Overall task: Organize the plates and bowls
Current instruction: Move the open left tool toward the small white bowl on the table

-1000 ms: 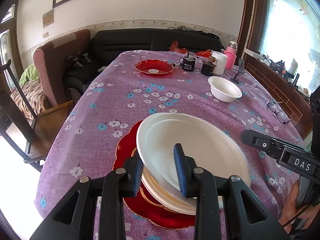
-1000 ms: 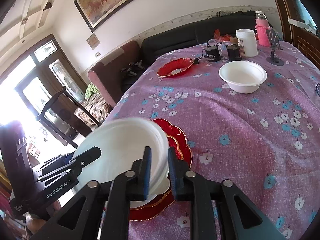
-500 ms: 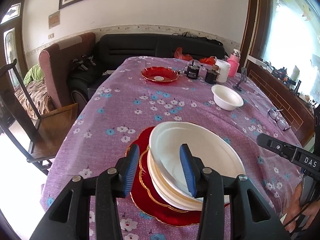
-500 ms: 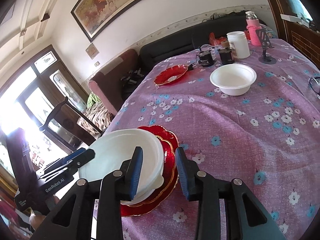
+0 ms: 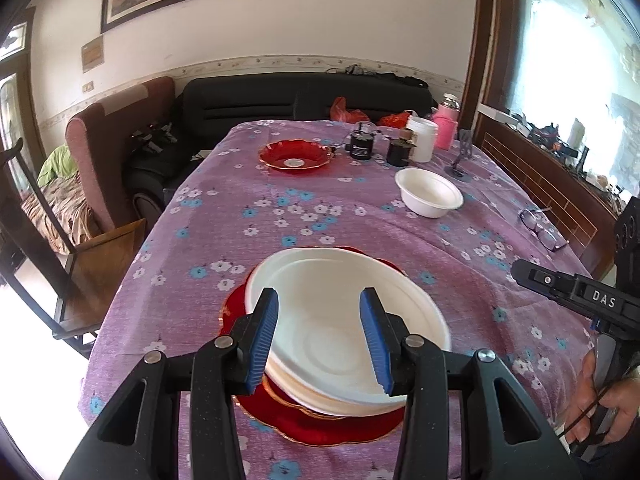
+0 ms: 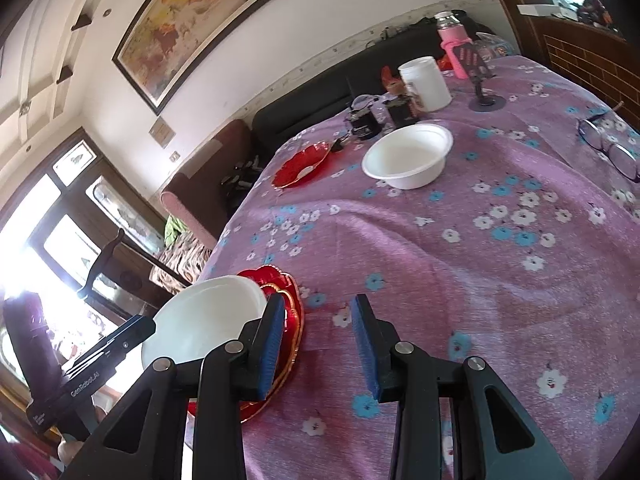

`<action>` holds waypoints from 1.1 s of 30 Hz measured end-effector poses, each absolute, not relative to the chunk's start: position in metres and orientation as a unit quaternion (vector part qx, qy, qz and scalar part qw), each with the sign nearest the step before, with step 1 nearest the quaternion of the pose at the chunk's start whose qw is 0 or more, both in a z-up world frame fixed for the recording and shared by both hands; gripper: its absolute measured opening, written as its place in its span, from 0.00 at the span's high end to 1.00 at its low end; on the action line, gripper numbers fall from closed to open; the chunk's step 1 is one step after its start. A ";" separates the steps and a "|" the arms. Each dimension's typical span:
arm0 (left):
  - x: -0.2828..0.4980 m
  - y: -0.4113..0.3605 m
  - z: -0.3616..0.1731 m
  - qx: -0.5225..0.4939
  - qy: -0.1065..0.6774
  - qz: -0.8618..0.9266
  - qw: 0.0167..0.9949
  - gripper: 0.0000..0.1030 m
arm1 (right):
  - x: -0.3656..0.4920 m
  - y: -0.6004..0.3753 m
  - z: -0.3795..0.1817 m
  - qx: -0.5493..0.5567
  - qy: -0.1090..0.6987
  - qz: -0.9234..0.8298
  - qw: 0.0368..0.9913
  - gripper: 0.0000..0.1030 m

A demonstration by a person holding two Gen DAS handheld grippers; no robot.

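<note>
A white plate [image 5: 332, 312] lies on top of a stack with a red scalloped plate [image 5: 340, 426] beneath, near the table's front edge. My left gripper [image 5: 325, 338] is open above the stack, holding nothing. My right gripper [image 6: 316, 344] is open and empty, just right of the same stack; the white plate [image 6: 204, 320] and red plate [image 6: 290, 300] show at its left finger. A white bowl [image 5: 429, 192] [image 6: 408, 156] stands mid-table on the right. A small red plate [image 5: 295, 155] [image 6: 301, 164] lies farther back.
Purple flowered tablecloth [image 5: 320, 220]. At the far end stand two dark jars [image 5: 362, 144], a white container [image 5: 422, 138] and a pink bottle [image 5: 446, 130]. Eyeglasses [image 5: 542, 230] lie at the right edge. A wooden chair [image 5: 80, 264] stands left.
Both grippers have opened wide and pulled back from the white plate. The plate was tilted in their hold and now rests flat on the stack.
</note>
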State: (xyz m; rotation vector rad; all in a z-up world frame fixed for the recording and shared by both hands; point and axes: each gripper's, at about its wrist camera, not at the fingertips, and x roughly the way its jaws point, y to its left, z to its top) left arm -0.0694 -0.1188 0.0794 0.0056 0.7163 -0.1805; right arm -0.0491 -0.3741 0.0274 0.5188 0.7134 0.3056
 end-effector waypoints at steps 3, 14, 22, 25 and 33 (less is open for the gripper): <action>-0.071 -0.131 0.081 0.009 0.352 -0.099 0.931 0.59 | -0.051 -0.382 0.026 0.257 0.341 0.145 0.892 0.63; -0.074 -0.192 0.078 0.051 0.365 -0.141 0.919 0.54 | -0.061 -0.410 0.016 0.284 0.335 0.136 0.888 0.58; -0.076 -0.226 0.069 0.073 0.377 -0.164 0.909 0.53 | -0.068 -0.431 0.010 0.302 0.331 0.126 0.885 0.57; -0.075 -0.237 0.066 0.079 0.384 -0.172 0.903 0.53 | -0.070 -0.436 0.009 0.305 0.330 0.124 0.885 0.57; -0.066 -0.267 0.064 0.083 0.403 -0.201 0.889 0.53 | -0.072 -0.449 0.009 0.315 0.325 0.119 0.883 0.57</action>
